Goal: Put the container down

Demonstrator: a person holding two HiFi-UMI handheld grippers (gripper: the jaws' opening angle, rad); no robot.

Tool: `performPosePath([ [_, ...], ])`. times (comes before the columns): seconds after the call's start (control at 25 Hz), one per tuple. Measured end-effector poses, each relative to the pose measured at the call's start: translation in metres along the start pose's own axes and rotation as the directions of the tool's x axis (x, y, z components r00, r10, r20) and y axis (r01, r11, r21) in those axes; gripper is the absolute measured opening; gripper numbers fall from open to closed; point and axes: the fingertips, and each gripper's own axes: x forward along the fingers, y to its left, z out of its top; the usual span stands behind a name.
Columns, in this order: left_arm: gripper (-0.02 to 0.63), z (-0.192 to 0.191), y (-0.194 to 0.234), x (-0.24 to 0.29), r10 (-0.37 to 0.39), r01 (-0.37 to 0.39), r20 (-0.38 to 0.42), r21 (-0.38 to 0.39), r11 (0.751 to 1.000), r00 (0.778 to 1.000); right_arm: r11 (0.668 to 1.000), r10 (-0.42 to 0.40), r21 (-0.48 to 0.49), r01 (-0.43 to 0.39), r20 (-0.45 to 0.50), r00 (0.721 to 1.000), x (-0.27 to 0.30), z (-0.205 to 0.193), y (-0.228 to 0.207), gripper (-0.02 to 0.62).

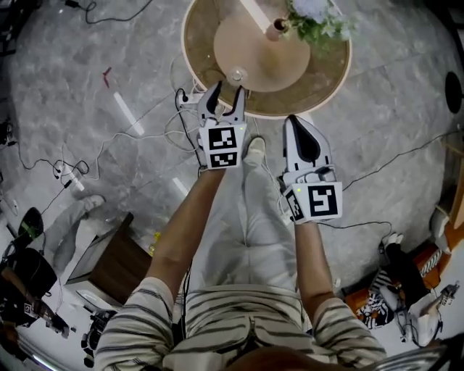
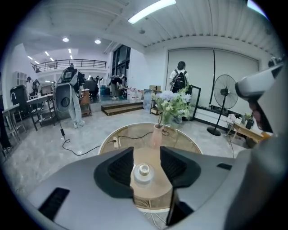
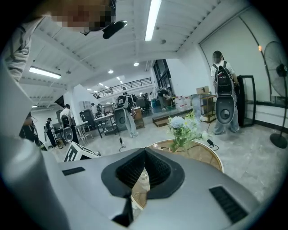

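Observation:
A small clear container (image 1: 236,74) with a pale cap stands upright on the tan round mat (image 1: 254,43) of the glass table (image 1: 199,43). My left gripper (image 1: 228,90) hovers at the table's near edge, jaws apart, tips just short of the container. In the left gripper view the container (image 2: 144,173) shows in the gap of that gripper (image 2: 146,152), with a sliver of room on each side. My right gripper (image 1: 293,119) hangs lower right, over the floor near the table rim. In its own view the right gripper (image 3: 145,152) has its pads together and holds nothing.
A vase (image 1: 278,29) of flowers (image 1: 315,18) stands at the mat's far side. Cables and a power strip (image 1: 188,98) lie on the floor left of the table. A dark wooden stool (image 1: 116,264) stands at lower left. People and a fan (image 2: 223,92) are far off.

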Motion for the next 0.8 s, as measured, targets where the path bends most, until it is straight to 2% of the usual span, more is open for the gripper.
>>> performPosePath([
  [0.24,0.095,0.064,-0.001,-0.058,0.034,-0.032,0.073,-0.025,0.999,0.997,0.999,0.018,-0.034,-0.016,0.055,0.998,-0.02,0.05,0.017,0.008],
  [0.36,0.012,0.097,0.001,-0.092,0.065,-0.061,0.121,-0.038,0.997,0.991,0.999,0.043,-0.036,-0.04,0.081,0.996,-0.03,0.082,0.03,0.009],
  [0.4,0.002,0.107,0.003,-0.103,0.077,-0.073,0.131,-0.039,0.997,0.988,0.998,0.049,-0.039,-0.046,0.092,0.995,-0.034,0.093,0.035,0.008],
  [0.6,-0.002,0.149,0.004,-0.155,0.11,-0.1,0.148,-0.076,0.992,0.983,0.991,0.084,-0.111,-0.071,0.114,0.99,-0.057,0.144,0.061,0.008],
  [0.8,-0.002,0.193,-0.007,-0.209,0.104,-0.094,0.18,-0.063,0.994,0.978,0.986,0.121,-0.127,-0.105,0.132,0.984,-0.083,0.184,0.092,0.008],
])
